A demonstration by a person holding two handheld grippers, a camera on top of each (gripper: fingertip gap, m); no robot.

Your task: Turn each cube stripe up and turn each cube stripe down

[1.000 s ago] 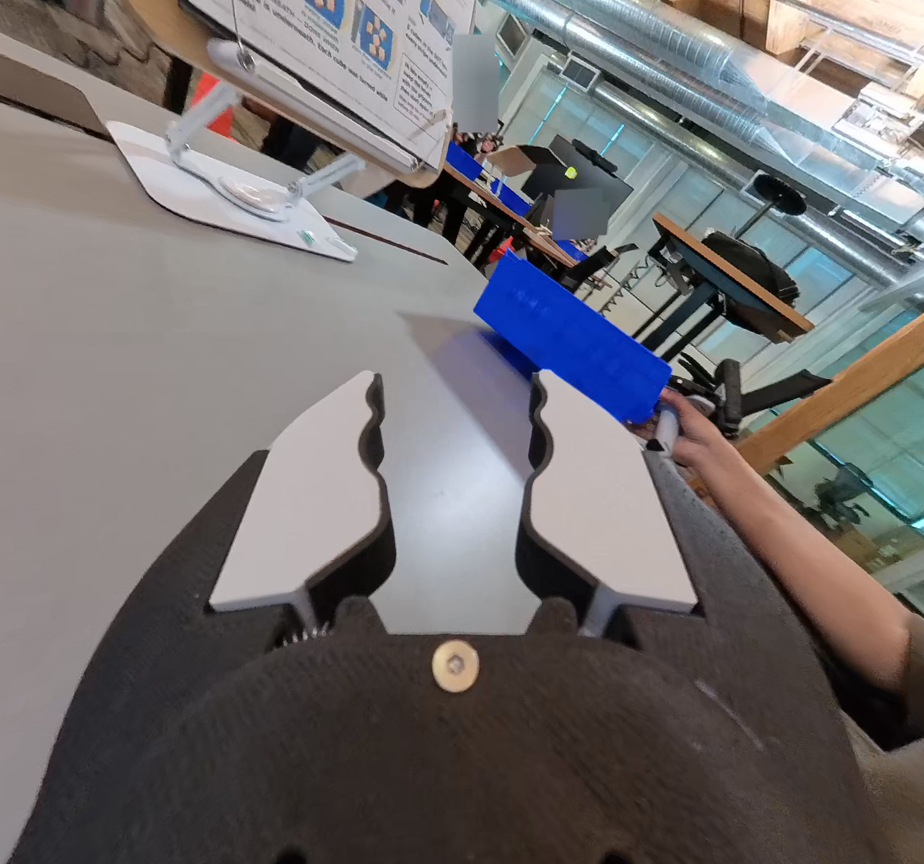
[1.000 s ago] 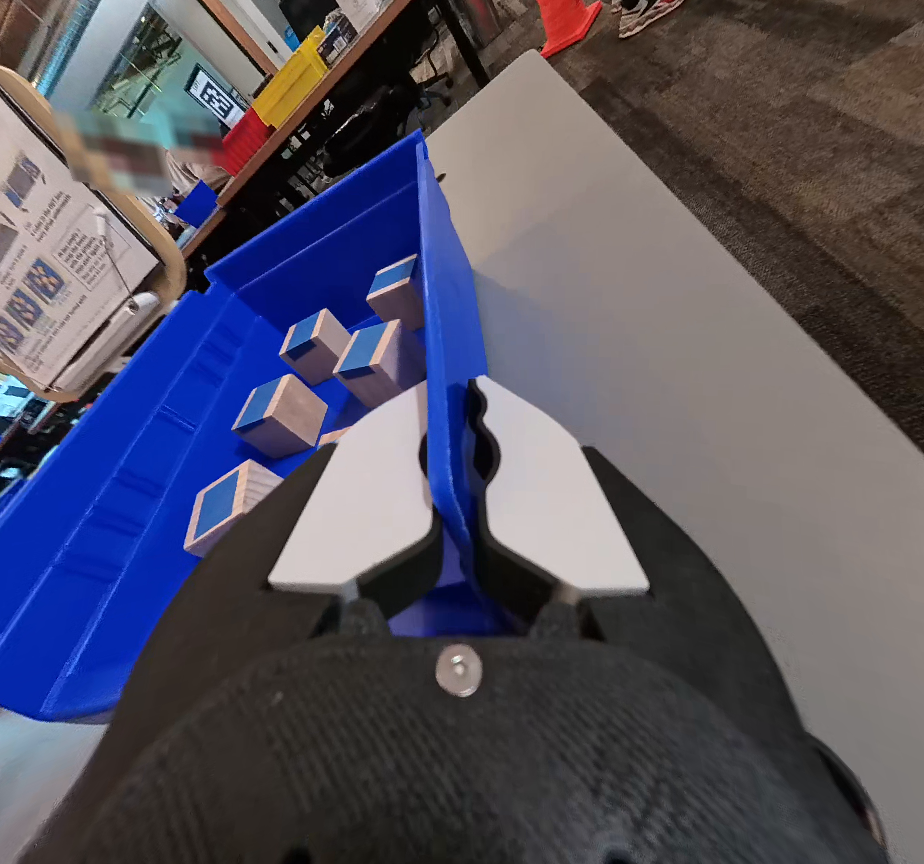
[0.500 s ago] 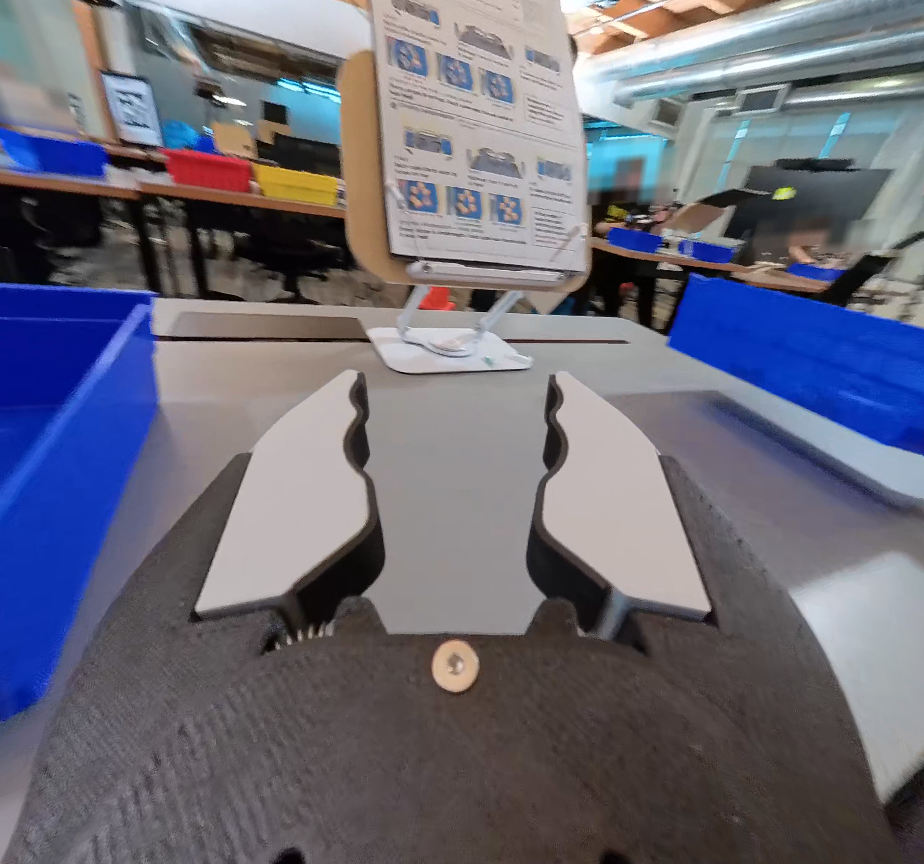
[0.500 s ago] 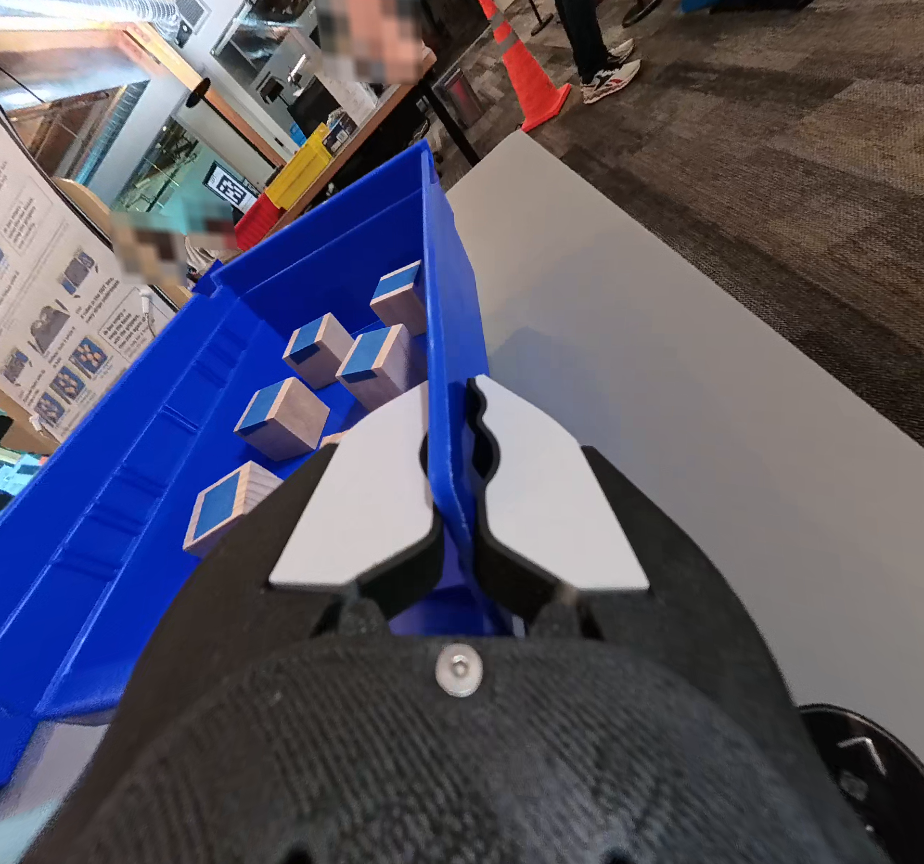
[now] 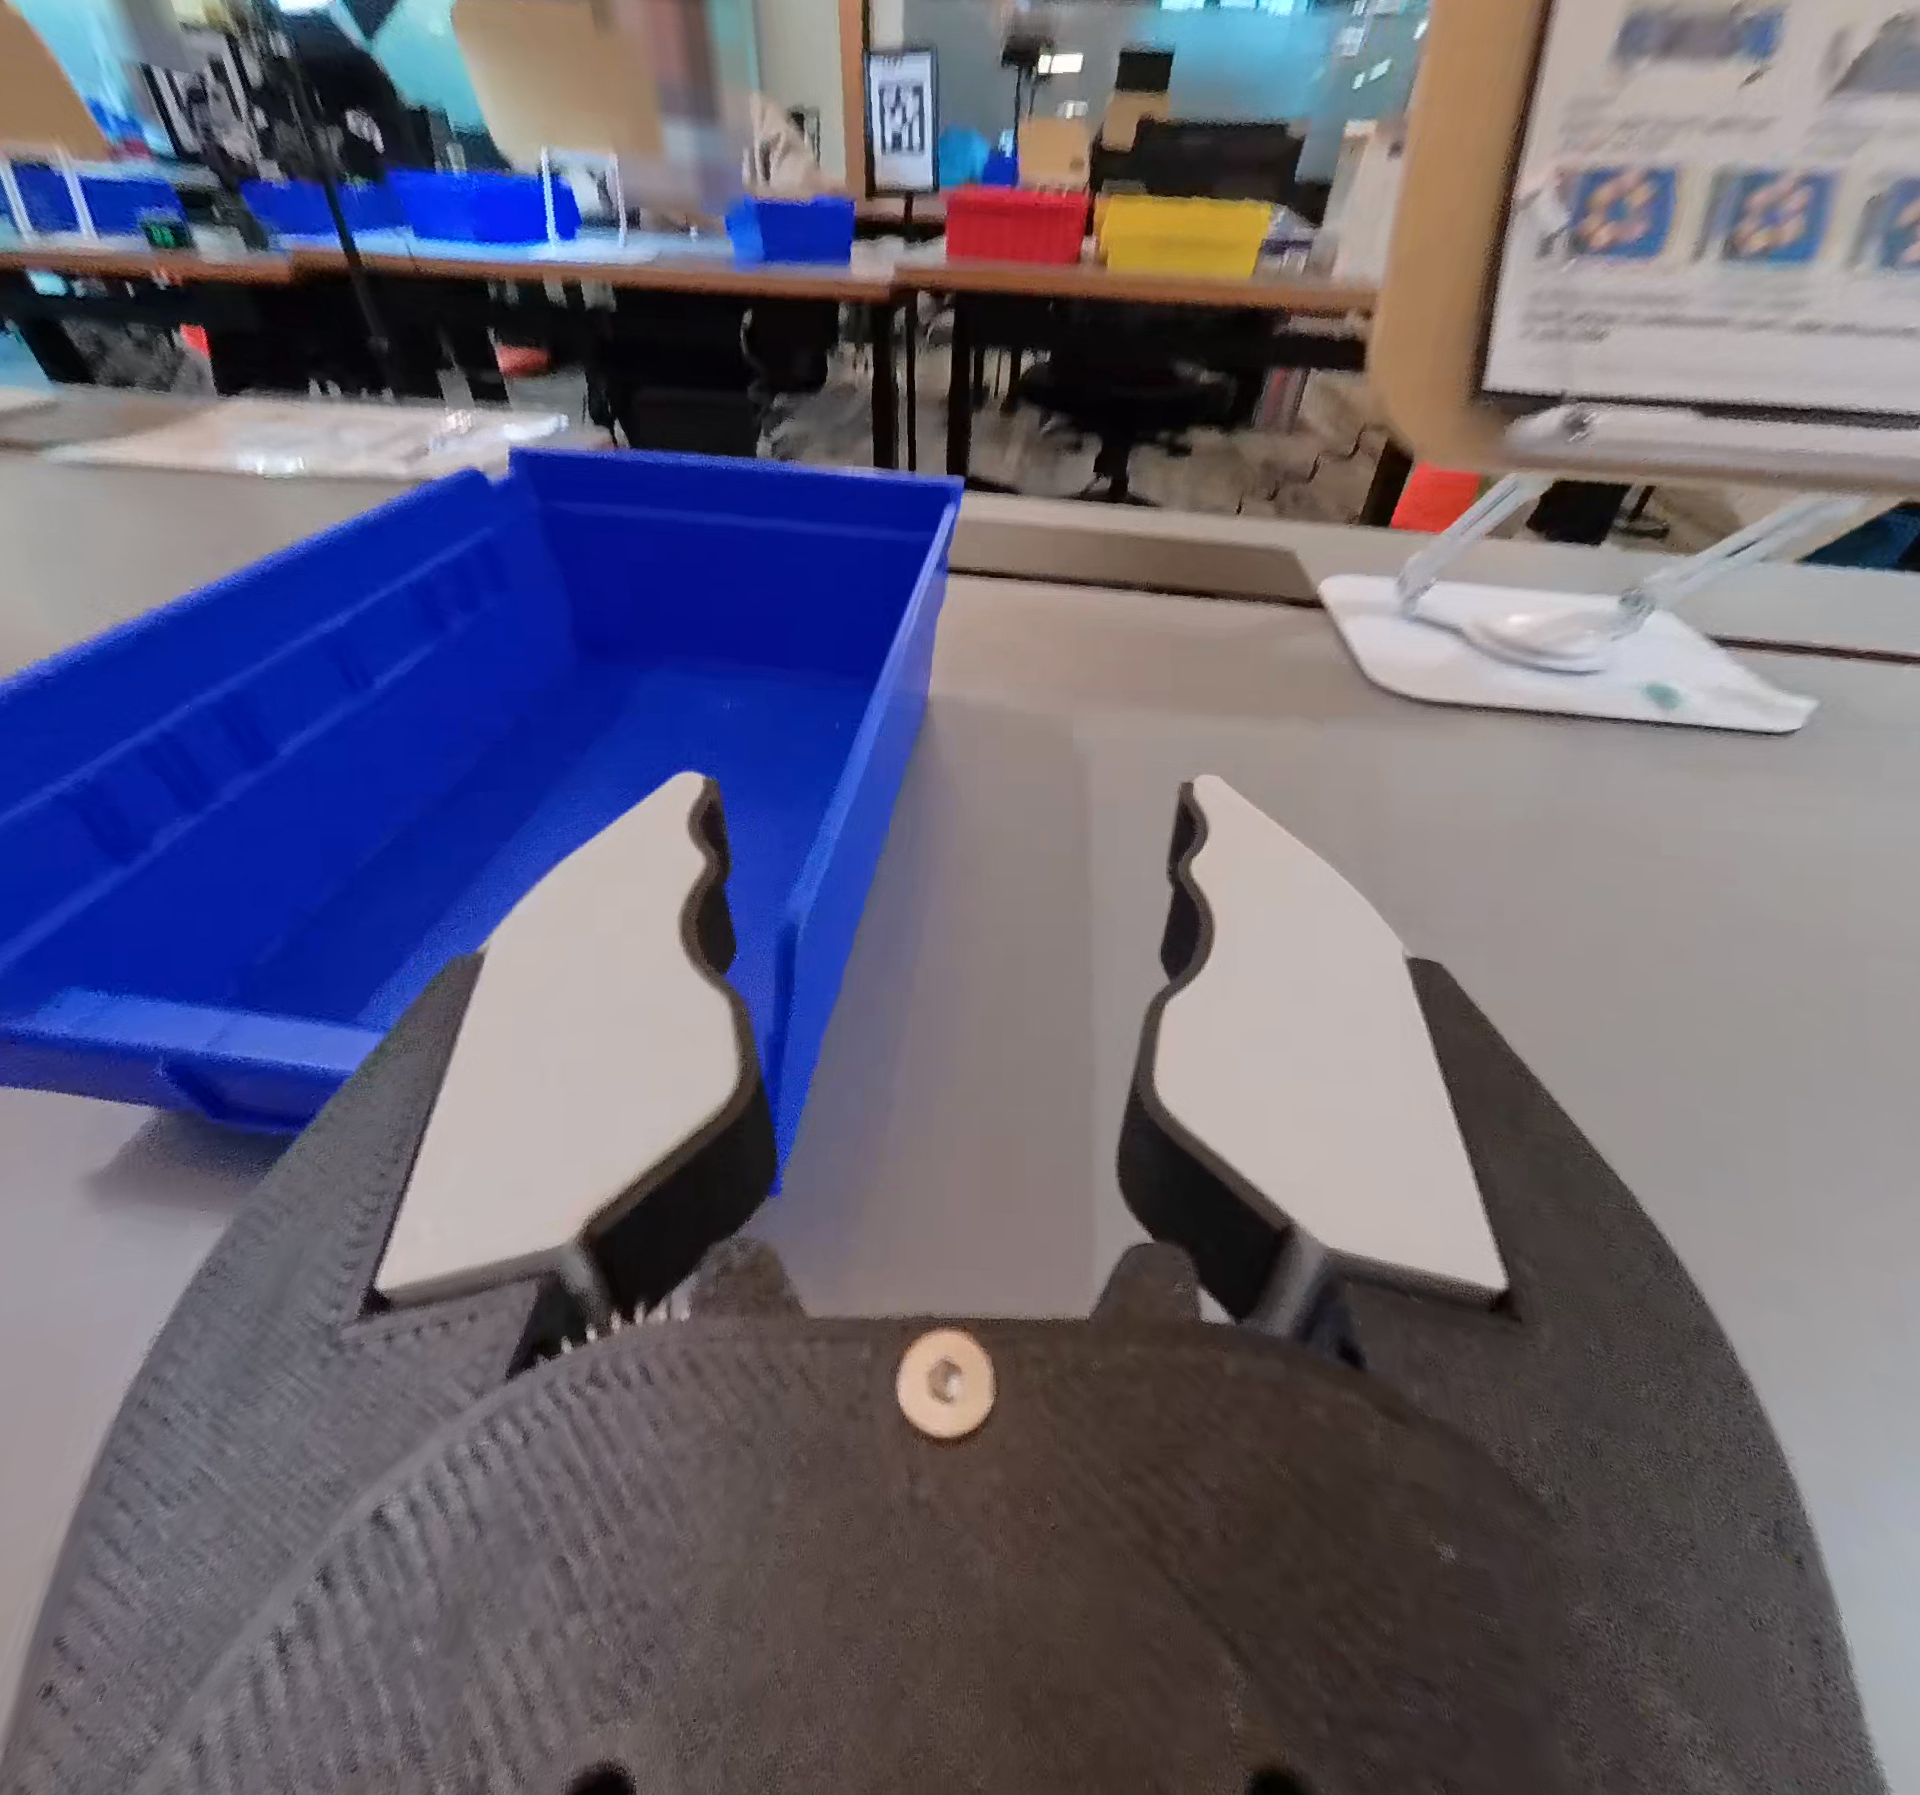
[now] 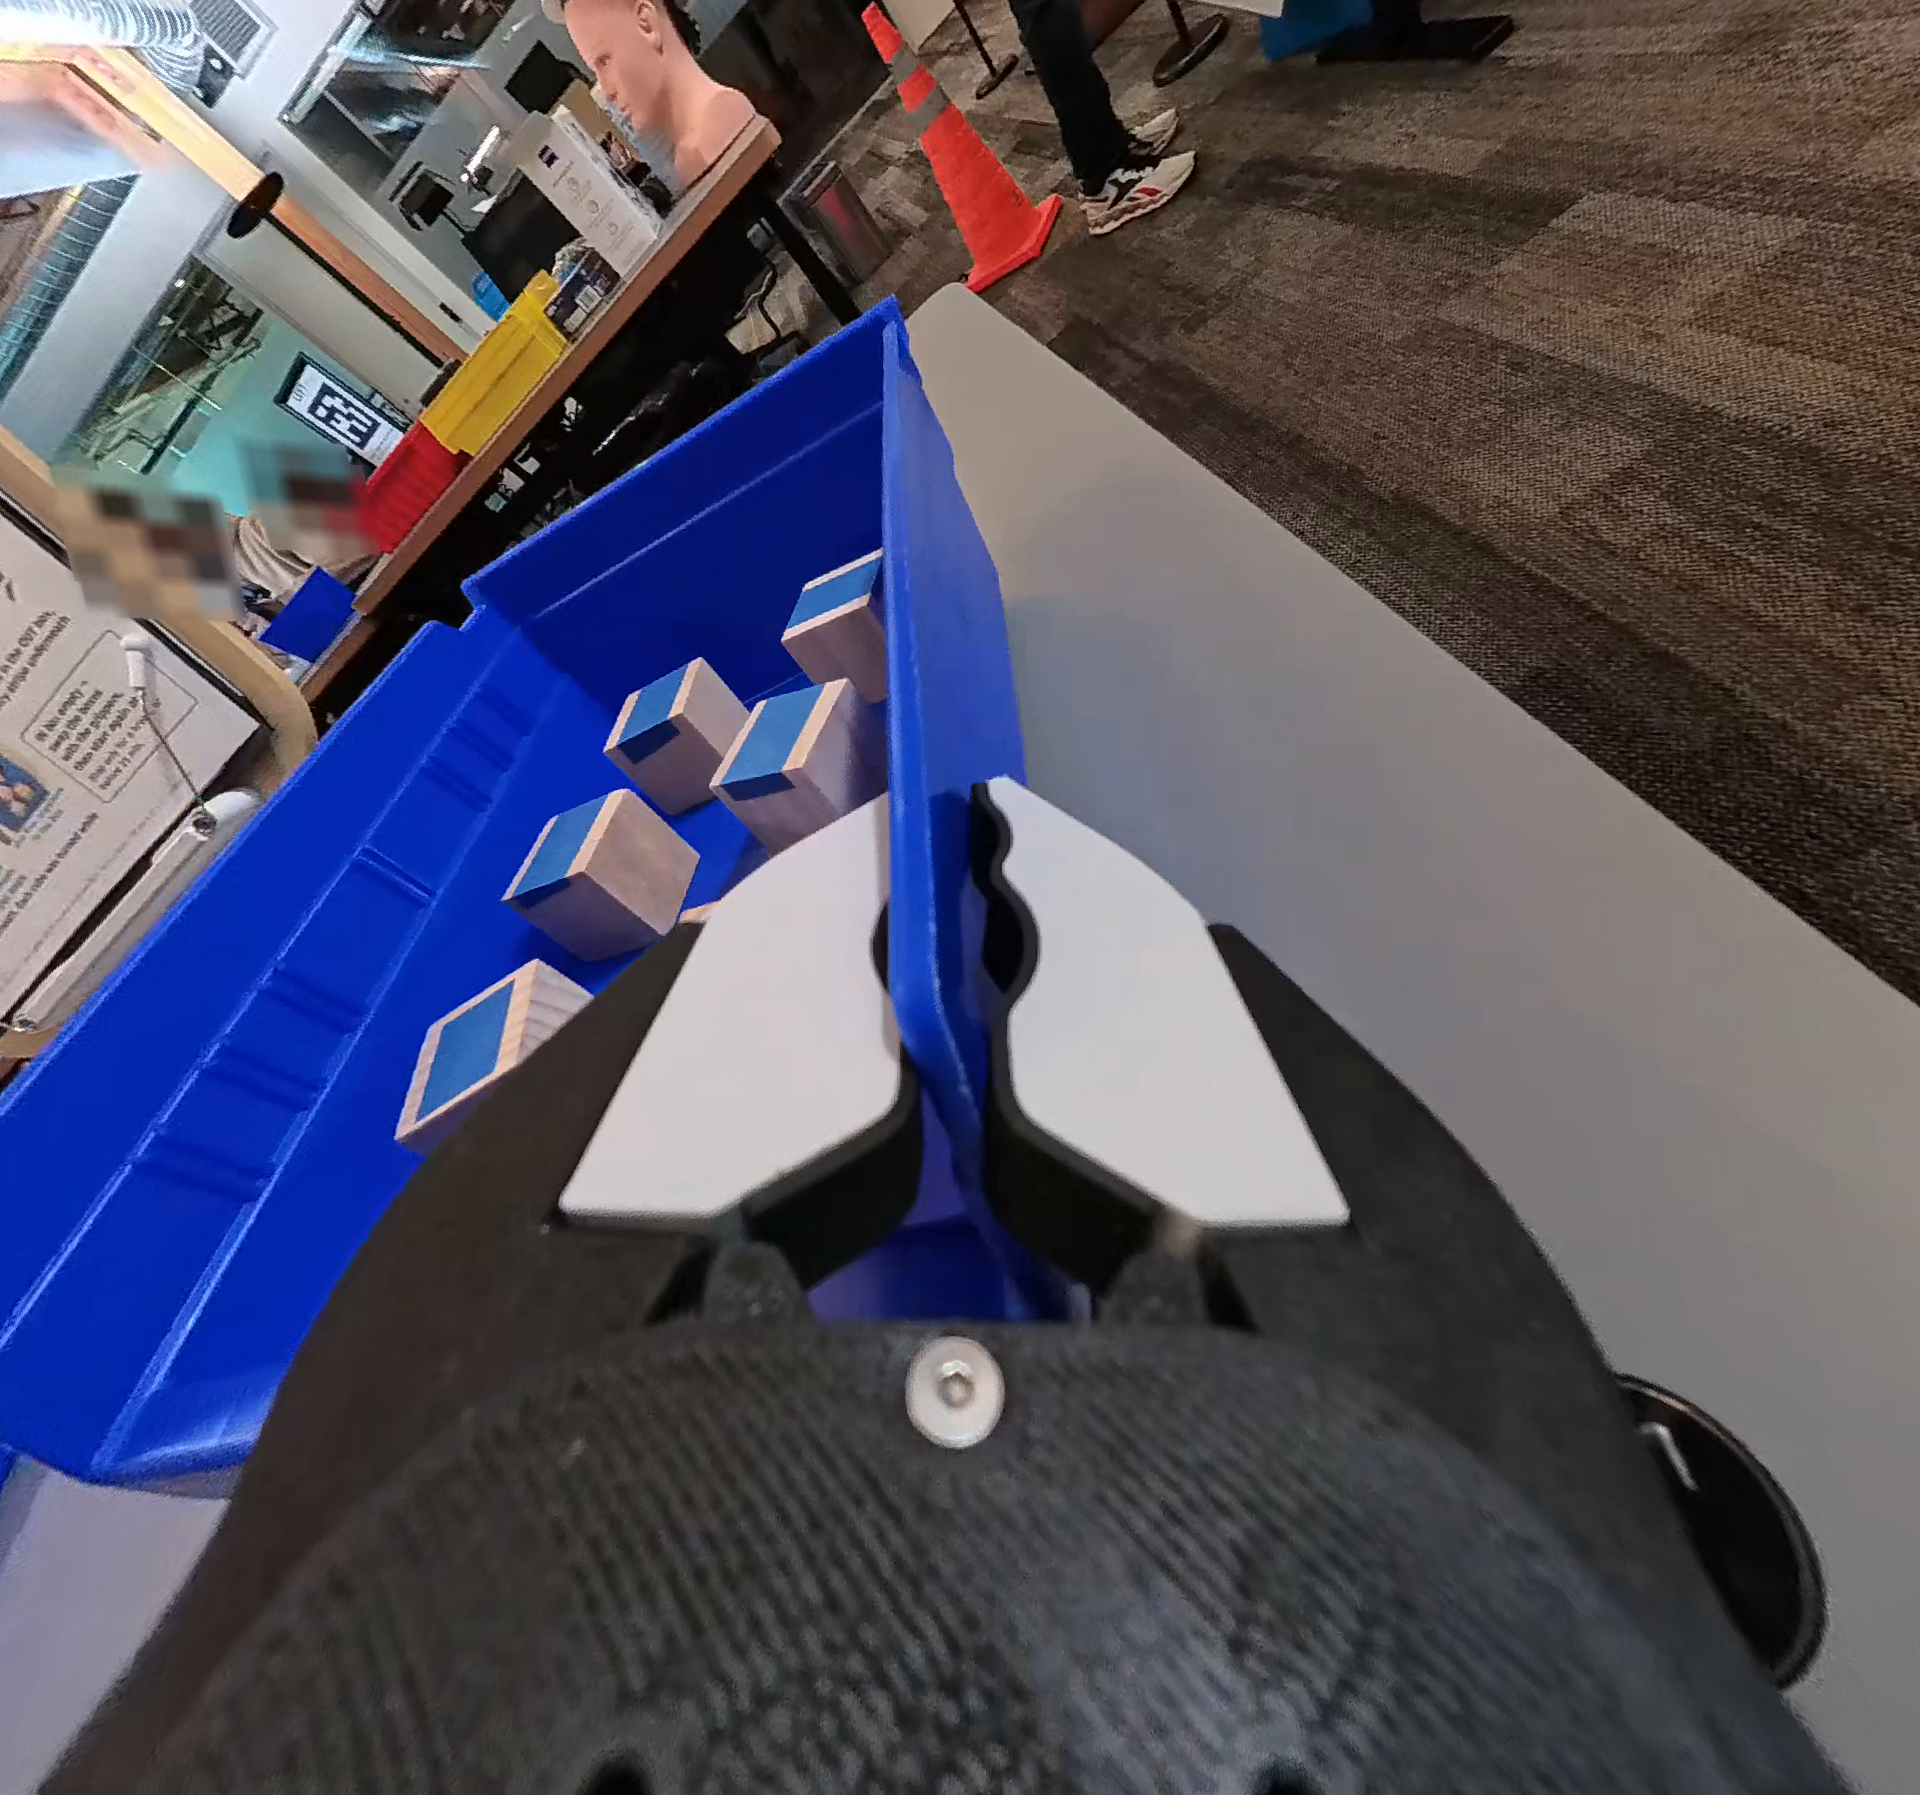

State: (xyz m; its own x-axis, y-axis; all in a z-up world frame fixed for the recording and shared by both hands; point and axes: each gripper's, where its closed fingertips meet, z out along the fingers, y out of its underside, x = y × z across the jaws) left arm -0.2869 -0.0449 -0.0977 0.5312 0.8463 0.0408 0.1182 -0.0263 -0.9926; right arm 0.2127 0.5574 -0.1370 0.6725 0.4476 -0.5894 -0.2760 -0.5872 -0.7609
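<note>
Five wooden cubes (image 6: 603, 872) lie loose inside the blue bin (image 6: 312, 1049), blue faces turned up; the bin's long axis runs away from the right gripper (image 6: 935, 924), whose fingers pinch its near side wall. The left gripper (image 5: 945, 810) hovers over the grey surface (image 5: 1558, 914) with fingers spread, holding nothing, just beside an empty blue bin (image 5: 862, 758). An instruction stand (image 5: 1558, 654) sits beyond.

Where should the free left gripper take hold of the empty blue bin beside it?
Grip the empty blue bin by its near long wall's top rim, coming from above with one finger inside and one outside. That wall is thin, upright and bare, and it already lies nearly in line with the open left gripper.
</note>
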